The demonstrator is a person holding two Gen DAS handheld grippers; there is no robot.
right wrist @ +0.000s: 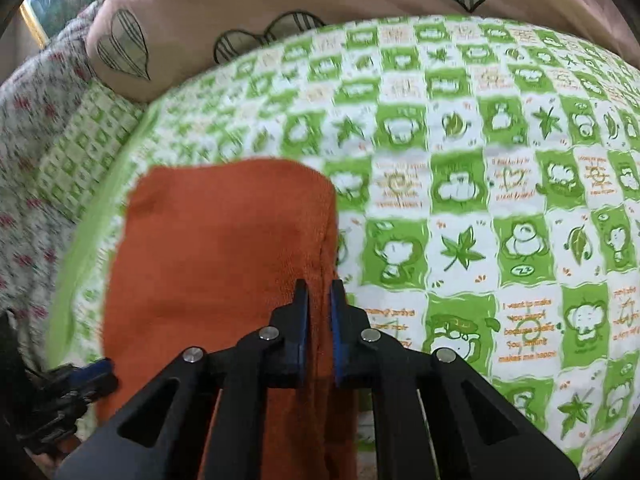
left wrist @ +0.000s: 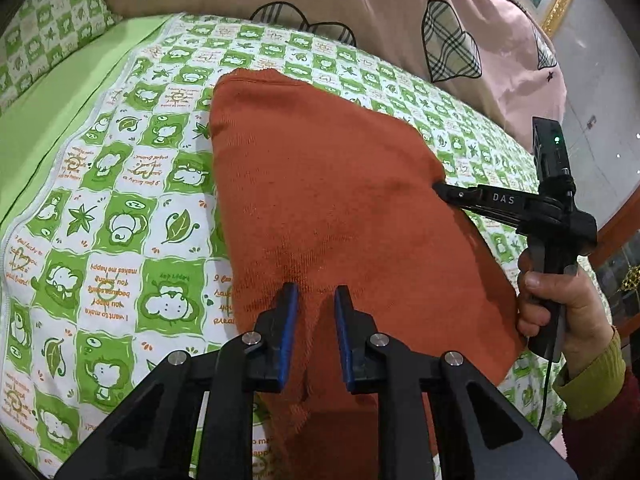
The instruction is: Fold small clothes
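A rust-orange knitted garment (left wrist: 320,200) lay across the centre of the frame on the green-and-white checked bedsheet (left wrist: 120,208). The left gripper (left wrist: 316,300) pinched its near fold; the right gripper (right wrist: 319,300) clamped its edge.

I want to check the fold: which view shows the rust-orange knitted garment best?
The left wrist view: the rust-orange knitted garment appears sharp, nearly whole. The right wrist view shows it blurred, its lower part hidden.
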